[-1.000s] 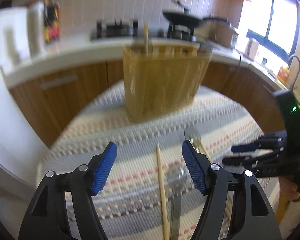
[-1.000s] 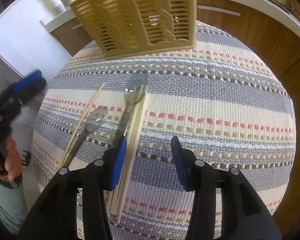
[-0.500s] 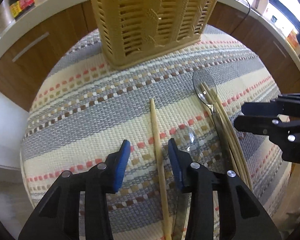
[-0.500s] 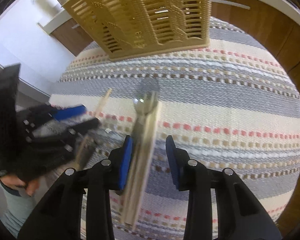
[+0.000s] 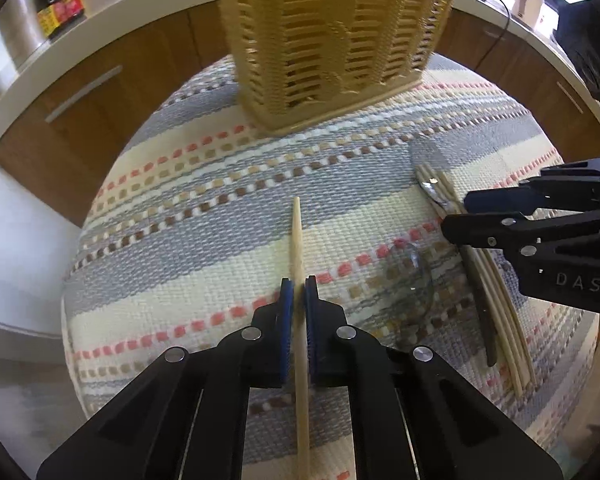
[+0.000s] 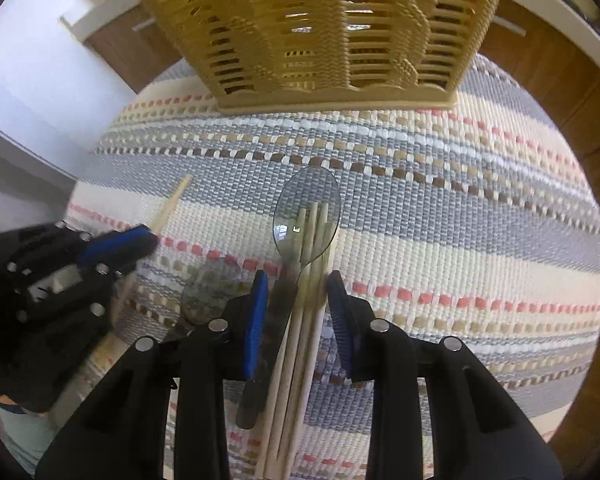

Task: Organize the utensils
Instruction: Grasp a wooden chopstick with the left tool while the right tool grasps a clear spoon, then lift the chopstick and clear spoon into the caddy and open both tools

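Note:
My left gripper (image 5: pixel 299 296) is shut on a single wooden chopstick (image 5: pixel 297 240) that lies on the striped mat (image 5: pixel 180 240). My right gripper (image 6: pixel 298 300) is open, its pads straddling a metal spoon (image 6: pixel 306 208) and a bundle of chopsticks (image 6: pixel 300 340) lying together on the mat. A second spoon (image 6: pixel 208 296) lies to their left; it also shows in the left wrist view (image 5: pixel 410 276). The tan slotted utensil basket (image 6: pixel 320 28) stands at the mat's far edge, also seen in the left wrist view (image 5: pixel 332 36).
Wooden cabinets (image 5: pixel 100 92) with a white counter run behind the table. Bottles (image 5: pixel 60 0) stand on the counter at far left. The table edge drops off on the left (image 5: pixel 66 304).
My left gripper closed on the single chopstick. My right gripper moved forward and lower over the spoon and chopstick bundle, its pads still apart.

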`<state>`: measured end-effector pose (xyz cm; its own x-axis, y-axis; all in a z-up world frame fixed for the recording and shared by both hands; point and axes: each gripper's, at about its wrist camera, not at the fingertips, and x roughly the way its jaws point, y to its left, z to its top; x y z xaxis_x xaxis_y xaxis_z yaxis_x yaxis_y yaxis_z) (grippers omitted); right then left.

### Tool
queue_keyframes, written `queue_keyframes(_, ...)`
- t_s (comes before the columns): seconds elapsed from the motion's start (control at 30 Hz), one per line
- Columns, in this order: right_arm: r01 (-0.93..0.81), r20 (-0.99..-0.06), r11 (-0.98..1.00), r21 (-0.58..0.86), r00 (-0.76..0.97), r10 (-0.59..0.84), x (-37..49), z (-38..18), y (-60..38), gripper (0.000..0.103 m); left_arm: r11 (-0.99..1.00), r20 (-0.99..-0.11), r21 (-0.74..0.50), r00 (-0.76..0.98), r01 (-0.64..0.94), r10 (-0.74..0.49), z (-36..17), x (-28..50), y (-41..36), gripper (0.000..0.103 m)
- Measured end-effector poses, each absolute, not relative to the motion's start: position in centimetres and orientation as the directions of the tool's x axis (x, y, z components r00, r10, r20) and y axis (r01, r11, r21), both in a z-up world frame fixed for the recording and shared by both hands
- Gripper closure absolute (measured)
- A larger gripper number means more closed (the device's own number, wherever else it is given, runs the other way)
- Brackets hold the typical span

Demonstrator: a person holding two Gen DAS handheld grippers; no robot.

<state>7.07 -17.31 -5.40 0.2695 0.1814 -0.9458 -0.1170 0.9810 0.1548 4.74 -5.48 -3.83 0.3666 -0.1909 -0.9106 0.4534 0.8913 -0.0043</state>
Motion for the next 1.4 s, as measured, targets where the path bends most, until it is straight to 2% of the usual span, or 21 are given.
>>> queue_keyframes(0.27, -0.156, -0.955, 0.983, 0.093, 0.264, 0.132, 7.1, -5.4, -14.5, 0.076, 0.903, -0.903, -0.021, 0.380, 0.428, -0.201, -3.1, 4.7, -2.7, 0.099)
queue_keyframes(0.3, -0.171, -0.956, 0.983, 0.060, 0.272, 0.106, 6.8, -5.5, -13.9, 0.085, 0.903, -0.901, -0.023, 0.381, 0.429, -0.205, -3.0, 4.6, -2.7, 0.099)
queue_keyframes(0.33, -0.180, -0.957, 0.983, 0.042, 0.275, 0.091, 6.2, -5.8, -13.8, 0.089, 0.902, -0.899, -0.026, 0.384, 0.432, -0.210, -2.9, 4.5, -2.6, 0.099)
queue_keyframes(0.43, -0.192, -0.956, 0.981, 0.031, 0.279, 0.085, 6.3, -6.1, -13.0, 0.090, 0.899, -0.893, -0.028, 0.393, 0.438, -0.220, -3.1, 4.4, -3.4, 0.099)
queue_keyframes(0.6, -0.193, -0.948, 0.979, 0.068, 0.293, 0.124, 5.4, -5.8, -13.9, 0.093, 0.893, -0.875, -0.040, 0.416, 0.448, -0.248, -2.4, 4.0, -3.6, 0.099)
queue_keyframes(0.8, -0.218, -0.898, 0.970, 0.107, 0.397, 0.188, 2.2, -2.7, -15.7, 0.093, 0.889, -0.842, -0.066, 0.454, 0.452, -0.293, -0.5, 3.2, -3.4, 0.099)
queue_keyframes(1.23, -0.289, -0.747, 0.949, 0.128, 0.602, 0.284, -1.8, 4.7, -18.7, 0.093, 0.867, -0.648, -0.040, 0.648, 0.497, -0.401, 9.1, -0.7, -5.6, 0.099)
queue_keyframes(1.4, -0.278, -0.648, 0.951, 0.133, 0.702, 0.296, -2.6, 8.5, -19.6, 0.093, 0.875, -0.544, -0.069, 0.717, 0.479, -0.435, 12.7, -1.1, -5.2, 0.099)
